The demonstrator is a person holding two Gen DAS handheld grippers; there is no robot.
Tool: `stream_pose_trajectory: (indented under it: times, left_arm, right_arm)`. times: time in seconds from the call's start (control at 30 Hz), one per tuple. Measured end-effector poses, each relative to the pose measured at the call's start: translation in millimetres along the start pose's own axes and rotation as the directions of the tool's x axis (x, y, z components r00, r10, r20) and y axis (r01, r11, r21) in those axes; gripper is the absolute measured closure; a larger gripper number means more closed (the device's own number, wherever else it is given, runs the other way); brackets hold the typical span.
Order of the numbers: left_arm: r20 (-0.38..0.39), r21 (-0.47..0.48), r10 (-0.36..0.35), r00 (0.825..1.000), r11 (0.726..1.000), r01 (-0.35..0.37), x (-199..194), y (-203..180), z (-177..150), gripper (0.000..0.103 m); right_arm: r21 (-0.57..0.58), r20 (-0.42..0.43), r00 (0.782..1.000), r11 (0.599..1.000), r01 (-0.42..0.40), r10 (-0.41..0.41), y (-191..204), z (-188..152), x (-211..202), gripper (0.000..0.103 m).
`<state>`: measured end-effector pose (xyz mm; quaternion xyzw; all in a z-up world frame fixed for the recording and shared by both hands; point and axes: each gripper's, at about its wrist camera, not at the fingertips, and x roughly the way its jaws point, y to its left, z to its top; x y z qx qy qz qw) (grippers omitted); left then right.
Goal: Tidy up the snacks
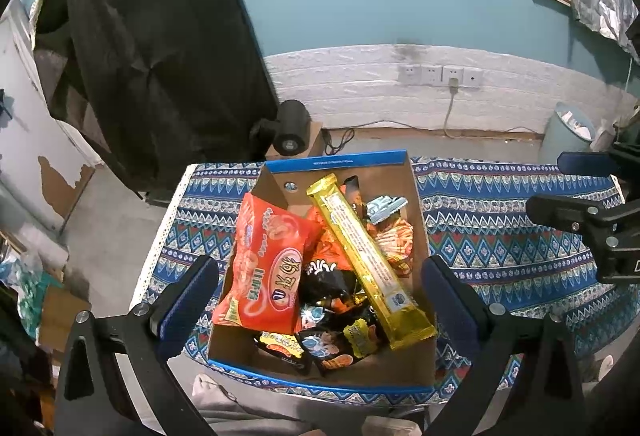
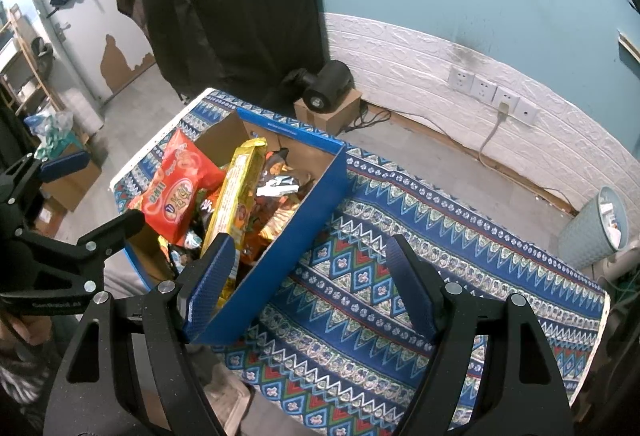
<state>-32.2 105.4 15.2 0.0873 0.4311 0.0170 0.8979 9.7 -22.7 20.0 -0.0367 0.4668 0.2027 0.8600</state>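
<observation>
A blue cardboard box (image 1: 416, 204) sits on the patterned table, full of snacks. An orange-red packet (image 1: 268, 264) lies at its left, a long yellow packet (image 1: 368, 260) lies diagonally on top, and several small dark and orange packets (image 1: 332, 344) fill the rest. My left gripper (image 1: 320, 292) is open and empty, hovering above the box with a finger on each side. My right gripper (image 2: 312, 276) is open and empty above the cloth by the box's right wall (image 2: 296, 240). The box contents also show in the right wrist view, with the orange-red packet (image 2: 176, 188) and yellow packet (image 2: 236, 192).
The table is covered by a blue patterned cloth (image 2: 420, 236). On the floor behind it stand a black device on a small carton (image 2: 326, 88), a wall socket strip (image 2: 492, 92) and a pale bin (image 2: 600, 224). A black drape (image 1: 152, 48) hangs at the left.
</observation>
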Motion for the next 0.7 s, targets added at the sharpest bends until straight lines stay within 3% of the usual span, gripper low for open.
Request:
stream_pose_trajectory:
  times: [0.7]
  left_arm:
    - [-0.028,-0.002,-0.021,0.999,1.0,0.021,3.6,-4.9,-2.2,0.001]
  right_arm:
    - [-0.002,-0.004,1.0,1.0,0.006,-0.006,-4.9,-2.0,-0.4,0.025]
